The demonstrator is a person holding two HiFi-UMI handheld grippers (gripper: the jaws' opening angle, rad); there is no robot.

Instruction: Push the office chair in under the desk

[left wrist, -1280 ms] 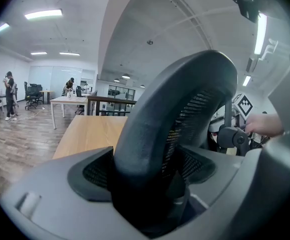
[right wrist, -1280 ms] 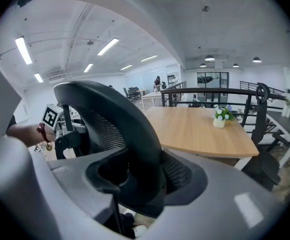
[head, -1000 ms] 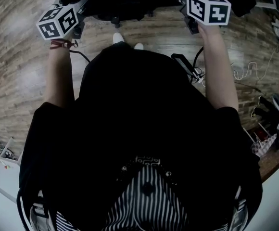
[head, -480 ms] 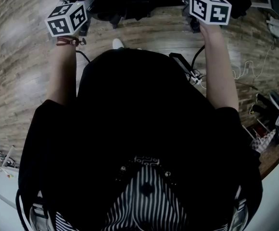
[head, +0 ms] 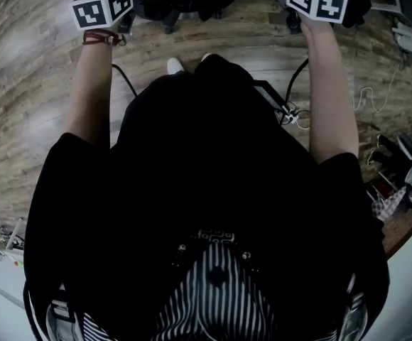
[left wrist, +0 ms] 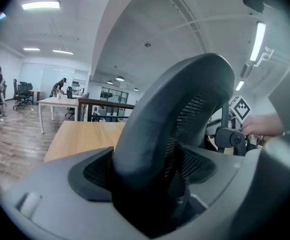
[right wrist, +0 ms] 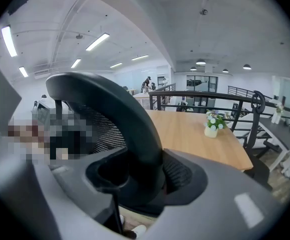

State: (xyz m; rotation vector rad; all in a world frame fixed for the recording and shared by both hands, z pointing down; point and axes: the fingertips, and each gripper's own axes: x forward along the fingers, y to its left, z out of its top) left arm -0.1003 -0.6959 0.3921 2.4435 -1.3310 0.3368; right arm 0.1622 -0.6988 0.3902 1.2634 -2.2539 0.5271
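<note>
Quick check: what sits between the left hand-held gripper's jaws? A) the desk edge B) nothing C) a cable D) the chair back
D: in the left gripper view, the curved frame of the chair back fills the gap between the jaws of the left hand-held gripper.

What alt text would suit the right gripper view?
The right gripper clamps its grey jaws on the curved dark grey plastic frame of a mesh-backed office chair. Beyond it lies a light wooden desk holding a small white pot of flowers.
</note>
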